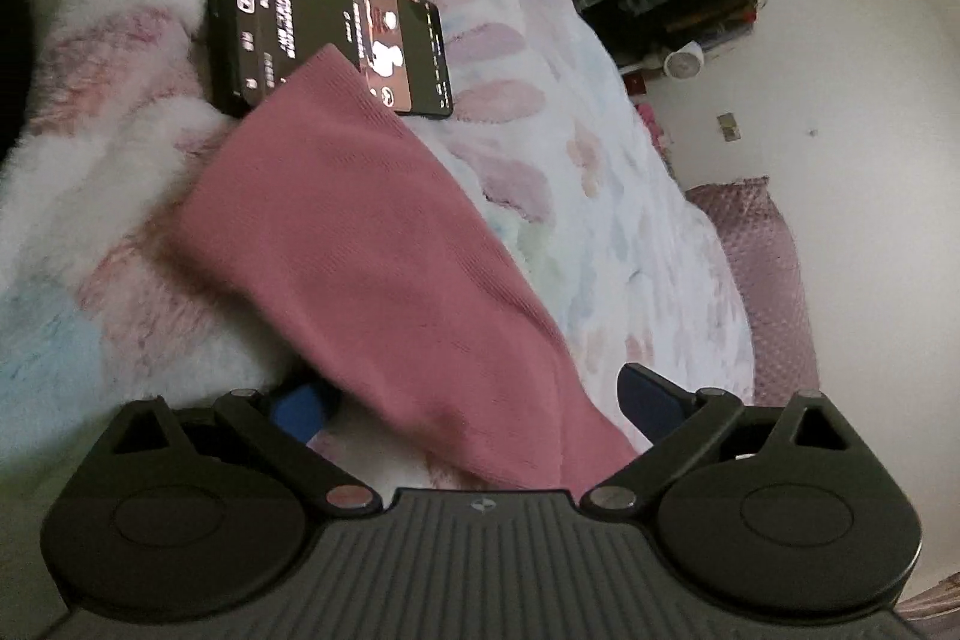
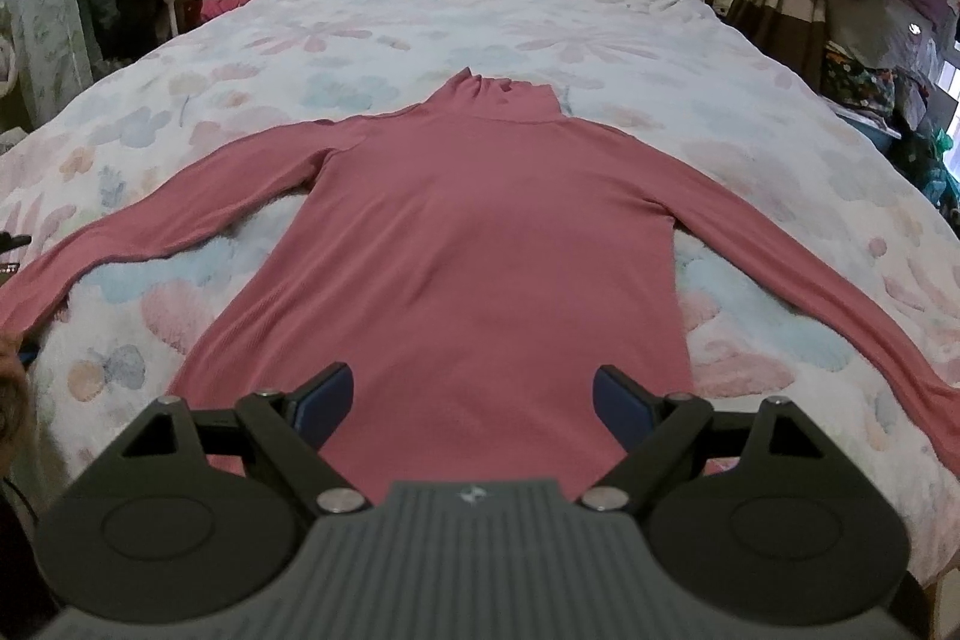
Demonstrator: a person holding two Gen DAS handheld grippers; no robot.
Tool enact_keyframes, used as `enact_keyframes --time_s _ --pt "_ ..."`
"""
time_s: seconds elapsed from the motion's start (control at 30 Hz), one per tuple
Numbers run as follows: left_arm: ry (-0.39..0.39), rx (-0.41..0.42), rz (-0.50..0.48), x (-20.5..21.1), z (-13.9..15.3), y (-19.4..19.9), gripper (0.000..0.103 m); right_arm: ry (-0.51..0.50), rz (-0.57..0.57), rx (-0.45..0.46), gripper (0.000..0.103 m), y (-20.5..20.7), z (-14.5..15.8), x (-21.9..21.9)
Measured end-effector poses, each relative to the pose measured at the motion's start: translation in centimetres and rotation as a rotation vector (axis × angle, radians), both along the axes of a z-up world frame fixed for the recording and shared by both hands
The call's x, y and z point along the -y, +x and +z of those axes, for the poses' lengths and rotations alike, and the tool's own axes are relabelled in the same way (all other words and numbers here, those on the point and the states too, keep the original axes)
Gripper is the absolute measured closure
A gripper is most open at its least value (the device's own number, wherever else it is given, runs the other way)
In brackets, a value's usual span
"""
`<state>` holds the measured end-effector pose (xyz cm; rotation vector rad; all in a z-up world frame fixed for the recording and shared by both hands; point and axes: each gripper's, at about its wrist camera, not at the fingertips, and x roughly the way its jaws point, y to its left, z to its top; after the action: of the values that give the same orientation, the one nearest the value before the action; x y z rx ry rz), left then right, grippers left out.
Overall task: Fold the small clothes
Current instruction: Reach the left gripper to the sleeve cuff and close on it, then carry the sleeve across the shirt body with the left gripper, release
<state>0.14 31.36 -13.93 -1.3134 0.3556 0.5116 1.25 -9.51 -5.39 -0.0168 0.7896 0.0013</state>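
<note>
Right wrist view: pink turtleneck lies flat mid-frame on the floral bed, both sleeves spread wide.
Progress: no fold visible yet; I'd say all the folding remains.
Right gripper: jaws wide apart over the hem, holding nothing.
Left gripper: jaws spread, straddling the sleeve, not clamped.
Phone: upper left, sleeve tip overlapping it.
Hidden: right cuff cut off at frame edge; hem behind the gripper.
</note>
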Motion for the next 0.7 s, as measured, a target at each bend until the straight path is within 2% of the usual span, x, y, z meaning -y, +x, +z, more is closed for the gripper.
enact_keyframes --time_s 0.07,0.1,0.13,0.17,0.2,0.23,0.3,0.37,0.57,0.7 --pt "0.038 -0.056 -0.028 0.1 0.5 0.9 0.0 -0.004 0.006 -0.003 0.02 0.1 0.0 -0.2" --pt "0.061 -0.081 -0.028 0.3 0.8 1.2 0.017 -0.007 0.009 -0.002 0.02 0.2 0.1 -0.3" --pt "0.073 -0.092 -0.024 0.4 0.9 1.3 0.044 -0.01 0.012 0.0 0.02 0.2 0.1 -0.4" --pt "0.073 -0.094 -0.016 0.4 0.8 1.3 0.06 -0.012 0.013 0.001 0.02 0.2 0.2 -0.4" --pt "0.047 -0.06 -0.011 0.2 0.5 1.2 0.089 -0.014 0.014 0.003 0.02 0.1 0.2 -0.5" --pt "0.011 -0.019 -0.014 -0.1 -0.1 1.1 0.099 -0.015 0.014 0.006 0.02 0.1 0.2 -0.5" --pt "-0.035 0.008 -0.001 -0.6 -0.7 0.7 0.1 -0.013 0.013 0.007 0.02 0.0 0.2 -0.5" --pt "-0.016 0.033 -0.006 -0.7 -0.2 0.3 0.1 -0.012 0.012 0.004 0.02 0.0 0.1 -0.5" --pt "0.262 0.073 -0.154 1.2 5.5 2.3 0.1 -0.006 0.007 0.007 0.02 0.0 0.1 -0.5" --pt "0.397 0.103 -0.26 3.4 8.7 3.8 0.1 0.0 -0.002 0.015 0.02 -0.2 0.2 -0.2"
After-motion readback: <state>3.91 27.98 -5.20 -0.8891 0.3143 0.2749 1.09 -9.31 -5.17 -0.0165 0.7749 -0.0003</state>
